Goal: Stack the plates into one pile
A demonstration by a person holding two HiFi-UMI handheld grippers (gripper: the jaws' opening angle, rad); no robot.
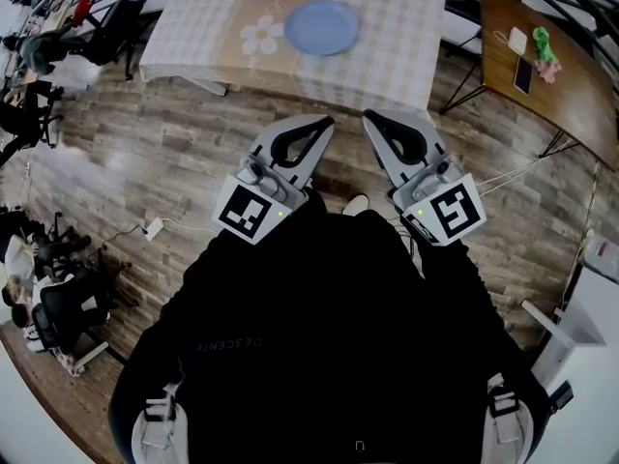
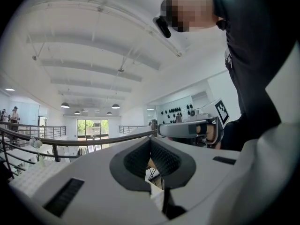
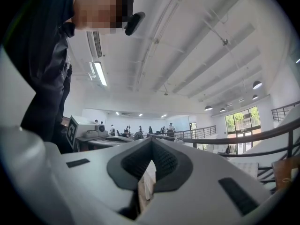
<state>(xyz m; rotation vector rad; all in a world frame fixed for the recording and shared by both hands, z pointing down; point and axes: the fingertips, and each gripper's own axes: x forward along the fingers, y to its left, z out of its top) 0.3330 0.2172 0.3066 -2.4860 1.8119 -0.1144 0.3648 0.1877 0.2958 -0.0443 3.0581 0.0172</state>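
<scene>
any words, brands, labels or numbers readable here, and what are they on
"DESCENTE": faint and upside down, on the person's black top.
Marker cubes on the left gripper and right gripper: square patterns only, no letters.
Nothing else is readable.

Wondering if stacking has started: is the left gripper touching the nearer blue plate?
Apart. Head view: the left gripper hangs over the floor, short of the table where the nearer blue plate lies.
</scene>
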